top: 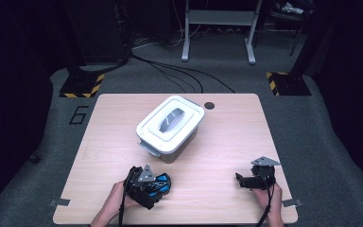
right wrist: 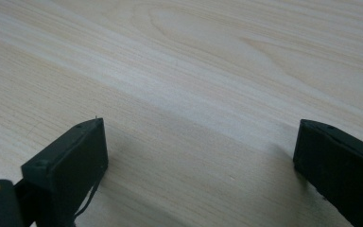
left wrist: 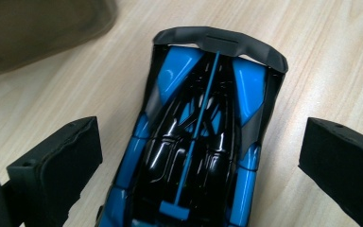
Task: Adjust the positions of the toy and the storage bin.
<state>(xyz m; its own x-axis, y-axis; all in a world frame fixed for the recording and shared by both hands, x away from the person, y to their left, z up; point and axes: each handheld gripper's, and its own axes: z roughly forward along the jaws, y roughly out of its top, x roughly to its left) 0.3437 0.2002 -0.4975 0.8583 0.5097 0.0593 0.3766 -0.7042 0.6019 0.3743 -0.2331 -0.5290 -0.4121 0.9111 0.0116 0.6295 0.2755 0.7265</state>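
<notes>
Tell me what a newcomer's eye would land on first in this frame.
Probably the white lidded box with its grey handle, standing closed at the middle of the wooden table. Next, the glossy blue and black toy car at the near left, lying between the open jaws of the left gripper, which do not touch it.

A lidded box (top: 170,128) blocks the table's (top: 227,137) centre; bare wood lies open right of it, a toy car (top: 159,183) near left.

Glossy blue-and-black plastic on the toy car (left wrist: 196,137), matt grey on its rear wing, pale smooth wood-grain across the table (right wrist: 208,61), matt black gripper pads (left wrist: 61,161).
</notes>
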